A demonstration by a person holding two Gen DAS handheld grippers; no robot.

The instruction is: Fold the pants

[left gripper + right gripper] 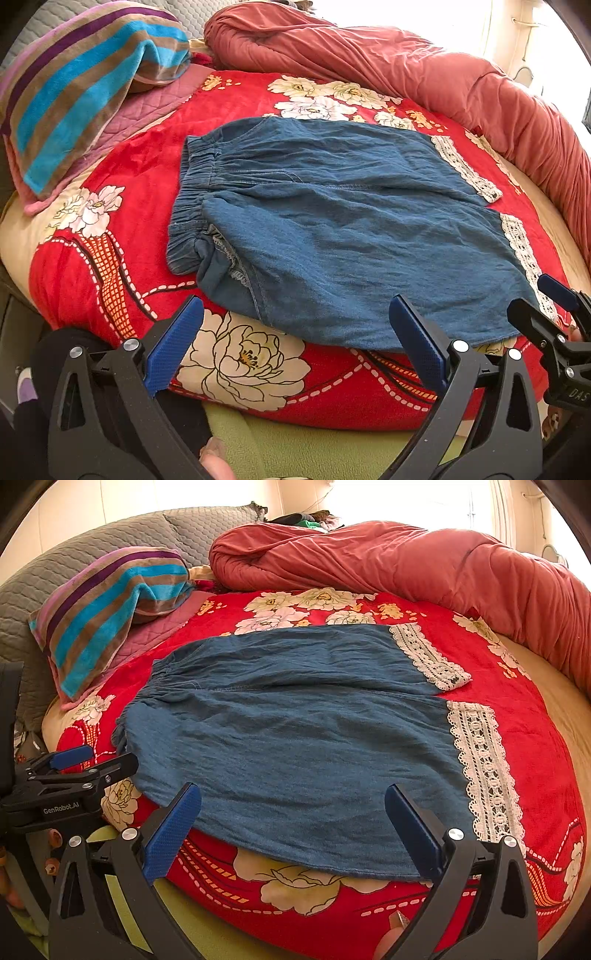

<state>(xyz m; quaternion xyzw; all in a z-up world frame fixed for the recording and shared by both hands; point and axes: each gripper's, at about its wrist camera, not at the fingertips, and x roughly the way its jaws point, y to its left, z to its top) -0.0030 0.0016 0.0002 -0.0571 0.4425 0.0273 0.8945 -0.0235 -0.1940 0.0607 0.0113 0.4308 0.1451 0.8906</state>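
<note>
Blue pants (288, 738) lie flat on red floral bedspread (517, 716); left gripper (295, 343) and right gripper (291, 827) both spread wide, empty, near hem edge; risk: pinching bedspread with thin denim, dragging fold askew.

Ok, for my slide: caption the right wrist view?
Open right gripper over flat blue pants on a red floral bed.

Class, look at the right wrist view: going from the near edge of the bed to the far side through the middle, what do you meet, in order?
Green mat edge → red floral blanket → blue denim pants with lace cuffs → white flowers printed on the blanket → rolled salmon-red quilt.
</note>
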